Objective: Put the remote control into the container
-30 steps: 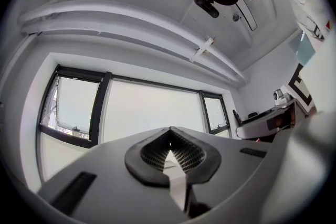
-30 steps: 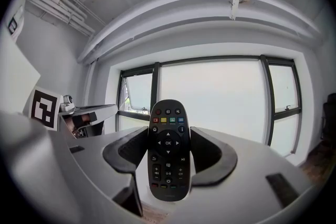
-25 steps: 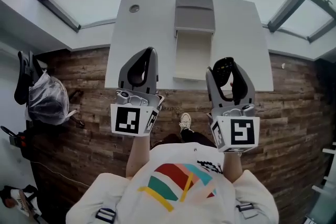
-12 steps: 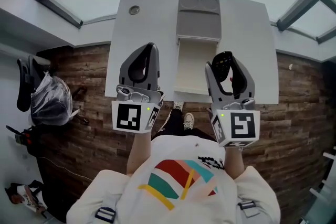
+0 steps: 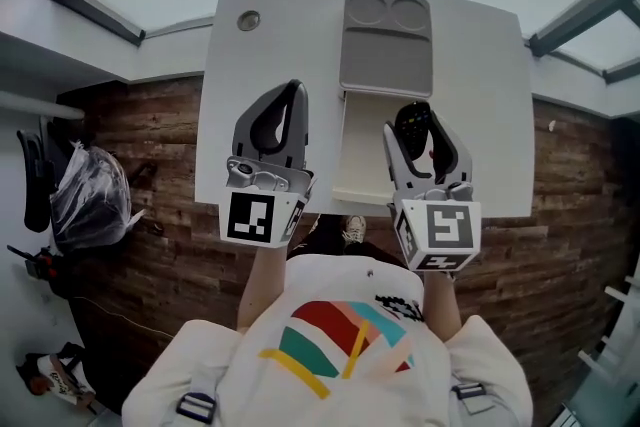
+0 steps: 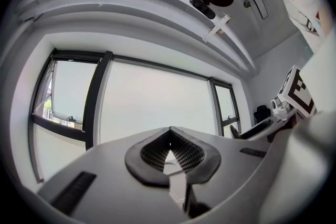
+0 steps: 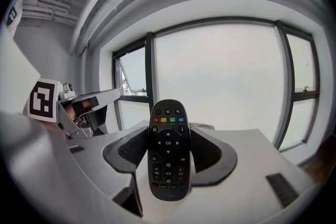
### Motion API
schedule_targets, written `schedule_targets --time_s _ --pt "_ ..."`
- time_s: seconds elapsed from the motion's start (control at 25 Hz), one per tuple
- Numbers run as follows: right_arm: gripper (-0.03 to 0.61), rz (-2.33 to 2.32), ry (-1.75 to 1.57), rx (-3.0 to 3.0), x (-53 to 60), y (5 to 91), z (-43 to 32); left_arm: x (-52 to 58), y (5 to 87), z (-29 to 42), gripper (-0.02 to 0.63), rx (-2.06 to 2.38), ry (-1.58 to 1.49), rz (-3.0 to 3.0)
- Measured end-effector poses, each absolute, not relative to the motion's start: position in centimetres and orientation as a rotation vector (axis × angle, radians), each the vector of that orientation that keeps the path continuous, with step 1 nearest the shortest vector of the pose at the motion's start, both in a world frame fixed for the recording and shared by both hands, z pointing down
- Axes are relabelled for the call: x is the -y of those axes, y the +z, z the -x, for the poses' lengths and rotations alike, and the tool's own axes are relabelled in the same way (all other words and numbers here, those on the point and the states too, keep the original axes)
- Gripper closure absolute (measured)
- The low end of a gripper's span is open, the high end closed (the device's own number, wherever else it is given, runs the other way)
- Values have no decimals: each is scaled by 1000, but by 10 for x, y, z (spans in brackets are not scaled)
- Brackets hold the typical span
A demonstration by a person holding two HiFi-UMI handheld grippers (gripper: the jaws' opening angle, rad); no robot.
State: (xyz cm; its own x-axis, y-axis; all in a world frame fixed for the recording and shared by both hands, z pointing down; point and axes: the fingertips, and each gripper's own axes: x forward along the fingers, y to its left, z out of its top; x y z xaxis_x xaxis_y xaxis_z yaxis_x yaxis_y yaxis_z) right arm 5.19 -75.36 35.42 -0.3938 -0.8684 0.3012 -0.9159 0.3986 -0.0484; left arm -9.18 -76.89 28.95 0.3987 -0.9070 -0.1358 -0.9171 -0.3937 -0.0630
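Forearms extended side by side; left gripper [image 5: 291,91] jaws together, right gripper [image 5: 415,126] jaws clamping the remote control [image 7: 168,150].

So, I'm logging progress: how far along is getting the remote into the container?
Done: the remote is picked up, clamped in the right claw. In hand: in the head view it is held at the right edge of the open container on the table, not yet inside. Left: lower it in and release. The left claw is shut and empty.
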Motion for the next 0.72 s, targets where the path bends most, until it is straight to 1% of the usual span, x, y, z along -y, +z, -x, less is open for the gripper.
schedule_targets --time_s 0.4,0.72 --pt "325 -1401 523 2214 774 475 -30 801 376 102 607 -1709 -36 2667" --pt "327 -1262 576 2064 771 531 -13 814 422 112 607 -1732 -104 2756"
